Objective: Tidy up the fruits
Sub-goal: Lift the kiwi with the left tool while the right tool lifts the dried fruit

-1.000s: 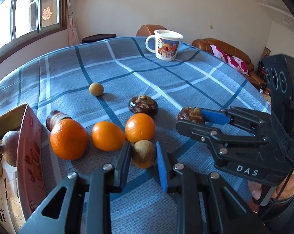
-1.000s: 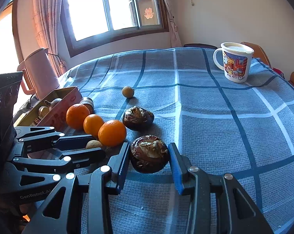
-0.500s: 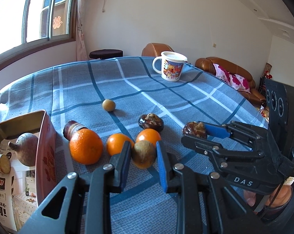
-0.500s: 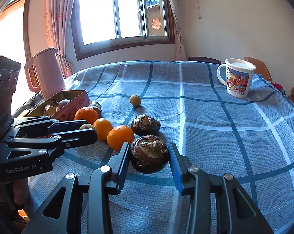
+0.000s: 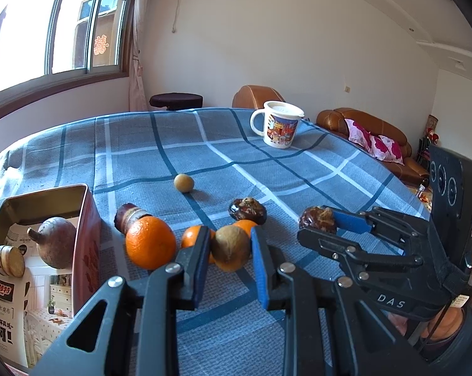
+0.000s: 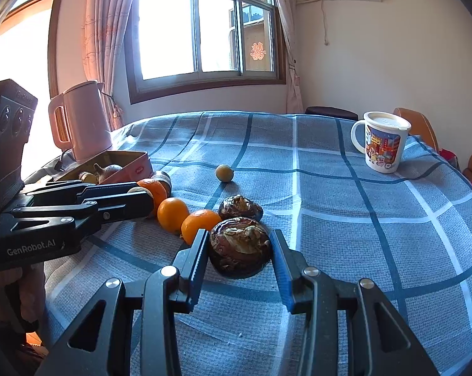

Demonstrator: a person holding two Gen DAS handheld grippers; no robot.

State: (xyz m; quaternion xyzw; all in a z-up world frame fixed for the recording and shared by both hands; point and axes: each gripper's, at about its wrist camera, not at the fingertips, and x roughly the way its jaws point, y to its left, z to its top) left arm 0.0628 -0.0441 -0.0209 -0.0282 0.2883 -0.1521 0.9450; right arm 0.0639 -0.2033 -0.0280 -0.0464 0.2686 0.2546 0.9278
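A small brown round fruit [image 5: 230, 252] is clamped by the left gripper [image 5: 230, 255] and a dark wrinkled fruit [image 6: 239, 250] by the right gripper [image 6: 239, 255], with the blue checked tablecloth [image 6: 345, 225] lying bare rightward to its edge.

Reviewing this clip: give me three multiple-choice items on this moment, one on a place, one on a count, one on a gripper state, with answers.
1. Where is the mug?
A. far side of the table
B. inside the tin
C. beside the oranges

2. How many oranges lie on the cloth?
A. one
B. three
C. five

3. What does the right gripper hold?
A. nothing
B. an orange
C. a dark brown fruit

Answers: 1 A, it stands beyond all the fruit. 2 B, three sit in a row. 3 C, both fingers press its sides.
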